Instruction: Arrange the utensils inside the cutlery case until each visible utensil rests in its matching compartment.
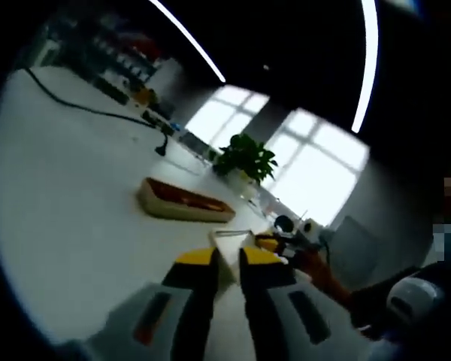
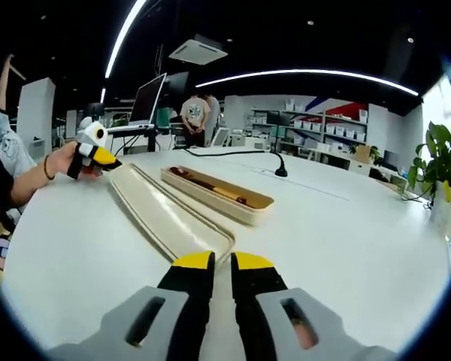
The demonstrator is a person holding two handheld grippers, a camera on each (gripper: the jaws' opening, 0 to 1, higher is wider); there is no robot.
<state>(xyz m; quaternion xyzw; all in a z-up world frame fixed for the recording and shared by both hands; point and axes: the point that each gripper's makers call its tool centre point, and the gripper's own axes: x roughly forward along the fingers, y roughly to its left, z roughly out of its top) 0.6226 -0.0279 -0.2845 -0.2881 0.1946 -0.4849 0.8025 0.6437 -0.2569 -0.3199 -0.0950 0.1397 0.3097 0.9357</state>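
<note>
A long cream lid [image 2: 165, 210] of the cutlery case lies low over the white table [image 2: 338, 233]. My right gripper [image 2: 222, 263] is shut on its near end. My left gripper [image 2: 105, 159], held by a hand, grips the far end. In the left gripper view, my left gripper [image 1: 227, 259] is shut on the lid's edge [image 1: 229, 239], and the right gripper [image 1: 274, 242] sits just beyond it. The open case base [image 2: 248, 210] lies to the right of the lid with brown-handled utensils [image 2: 210, 186] inside. The base [image 1: 173, 209] also lies ahead on the left.
A black cable [image 2: 233, 153] with a plug crosses the table behind the case. A potted plant [image 2: 440, 162] stands at the right edge. People [image 2: 195, 113] and a monitor [image 2: 150, 98] are beyond the table. A person's forearm [image 2: 30, 180] reaches in from the left.
</note>
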